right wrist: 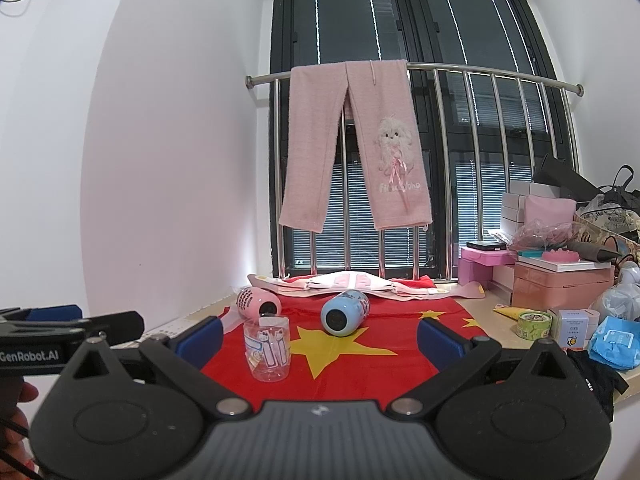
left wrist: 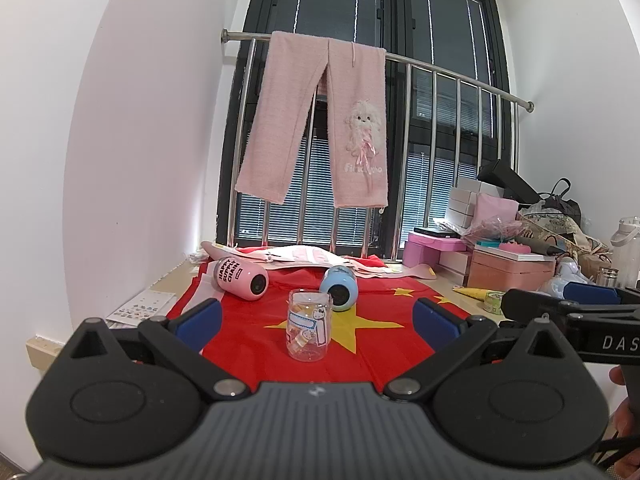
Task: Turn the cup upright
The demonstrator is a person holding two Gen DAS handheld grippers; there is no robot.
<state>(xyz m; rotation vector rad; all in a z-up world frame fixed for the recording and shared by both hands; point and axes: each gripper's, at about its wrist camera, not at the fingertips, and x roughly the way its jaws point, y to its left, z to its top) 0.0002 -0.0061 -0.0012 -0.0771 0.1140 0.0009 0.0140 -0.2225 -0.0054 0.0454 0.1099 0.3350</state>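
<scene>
Fingers (left wrist: 198,320) on both grippers are spread apart, holding nothing. Near the tabletop's front edge a clear cup (left wrist: 309,325) stands on the red flag (left wrist: 248,344); pink cup (left wrist: 240,279) and blue cup (left wrist: 339,288) lie tipped behind. Approach seems underway; next, grip a fallen one.

Red cloth (left wrist: 256,344) w/ yellow stars. Clear cup (left wrist: 309,325), cartoon cat stickers I think. Pink bottle (left wrist: 240,279), black lettering. Blue bottle (left wrist: 340,288). Pink pants (left wrist: 320,120), fluffy white dog patch.
</scene>
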